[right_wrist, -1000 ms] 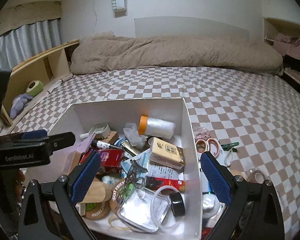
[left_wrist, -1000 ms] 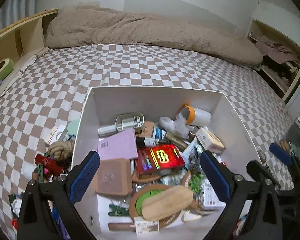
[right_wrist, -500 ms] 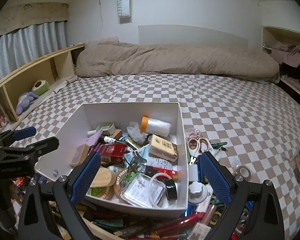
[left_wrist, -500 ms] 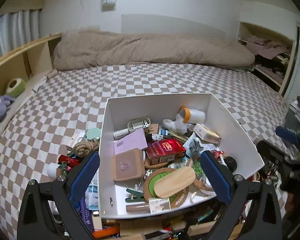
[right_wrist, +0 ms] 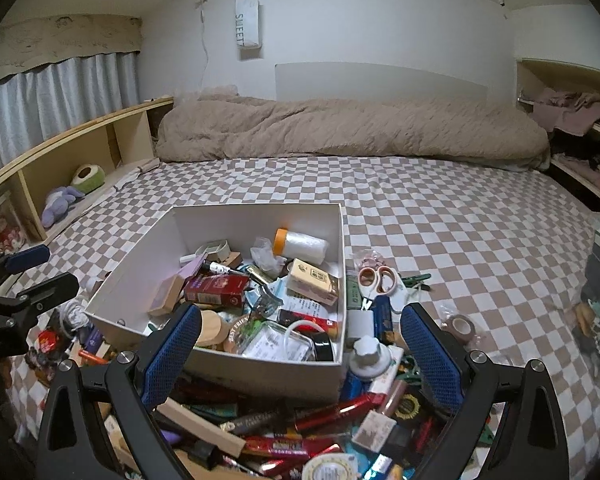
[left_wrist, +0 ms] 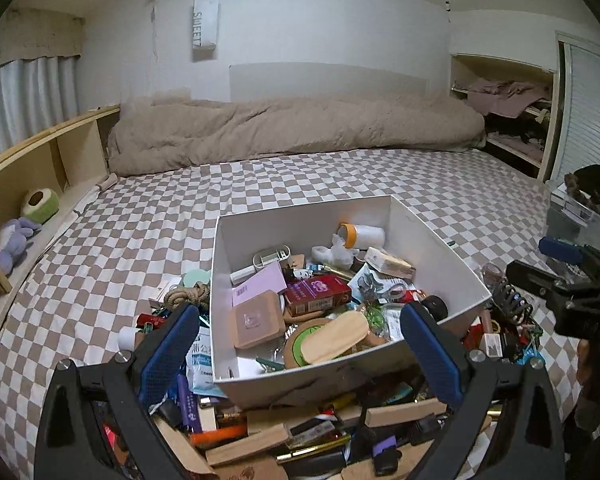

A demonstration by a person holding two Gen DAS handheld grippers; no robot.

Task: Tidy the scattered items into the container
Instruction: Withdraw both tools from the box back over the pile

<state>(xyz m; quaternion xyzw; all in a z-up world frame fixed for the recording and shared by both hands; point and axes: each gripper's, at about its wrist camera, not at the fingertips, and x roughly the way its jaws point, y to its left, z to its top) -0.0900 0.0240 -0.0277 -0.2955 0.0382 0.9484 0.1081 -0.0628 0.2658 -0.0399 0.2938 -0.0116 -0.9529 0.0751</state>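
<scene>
Both grippers hover level, empty: left gripper [left_wrist: 300, 344] with fingers spread wide, right gripper [right_wrist: 300, 344] likewise released. Beneath them, a scattered heap of pens, wooden blocks and packets [right_wrist: 300, 432]. Just beyond sits the white cardboard box [right_wrist: 256, 372], already half full, on the brown-checked bed [right_wrist: 440, 208].

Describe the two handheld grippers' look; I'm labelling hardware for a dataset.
Both match: the left gripper and right gripper have black angular frames with triangular cut-outs and silver screw heads. Their jaws carry blue pads with a fine mesh texture. No cables or sleeves show.
</scene>
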